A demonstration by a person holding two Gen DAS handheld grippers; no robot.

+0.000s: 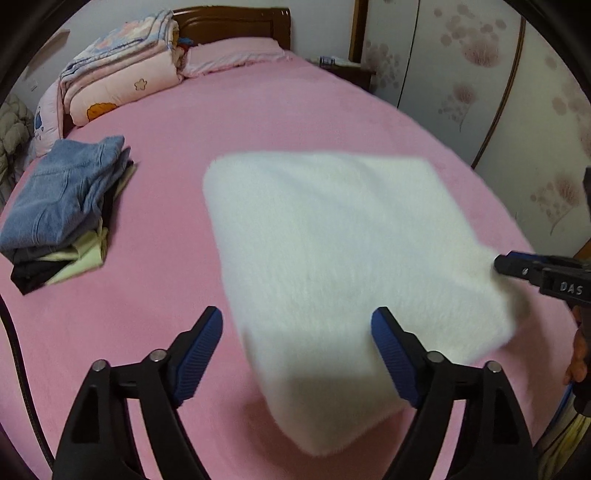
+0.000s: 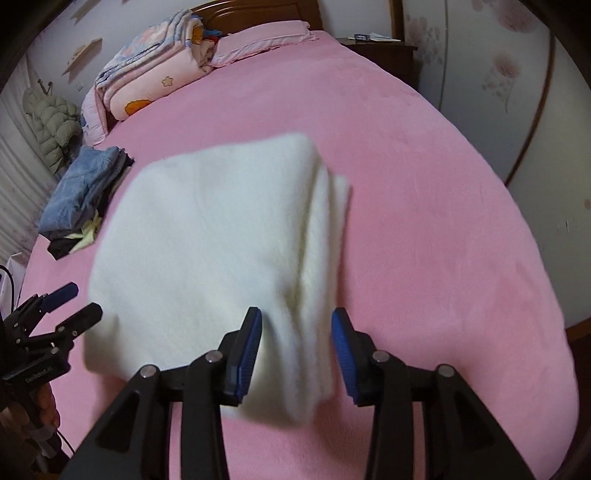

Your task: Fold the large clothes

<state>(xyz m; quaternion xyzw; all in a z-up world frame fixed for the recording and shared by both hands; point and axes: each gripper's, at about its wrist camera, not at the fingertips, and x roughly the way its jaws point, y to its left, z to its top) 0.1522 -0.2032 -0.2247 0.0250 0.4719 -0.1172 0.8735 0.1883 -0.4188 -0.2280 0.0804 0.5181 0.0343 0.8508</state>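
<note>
A wide bed covered in a pink sheet (image 1: 303, 110) fills both views. At its far end stand a dark wooden headboard (image 1: 236, 22) and a flat pink pillow (image 1: 236, 55), with a folded floral quilt (image 1: 122, 74) stacked beside the pillow. A wardrobe with pale flower-patterned doors (image 1: 480, 74) runs along one side of the bed, and a dark nightstand (image 2: 380, 44) sits by the headboard. On the opposite side a puffy olive jacket (image 2: 51, 125) hangs against the wall.

A folded white fluffy garment (image 1: 343, 258) lies flat on the sheet near the close edge of the bed, roughly in the middle. It is a thick, nearly square bundle, slightly longer from the near edge toward the headboard. In the right wrist view its layered fold edges (image 2: 332, 206) show along the side facing the wardrobe. The picture is softly blurred over it.

Well apart from it, toward the jacket side, sits a pile of folded clothes (image 1: 62, 210) with blue denim on top.

The left gripper (image 1: 297, 350) hovers with its jaws set wide over the garment's near corner, pads clear of the fabric. The right gripper (image 2: 297, 347) stands at a narrower gap, straddling the garment's near edge; the pads do not appear to press it.
</note>
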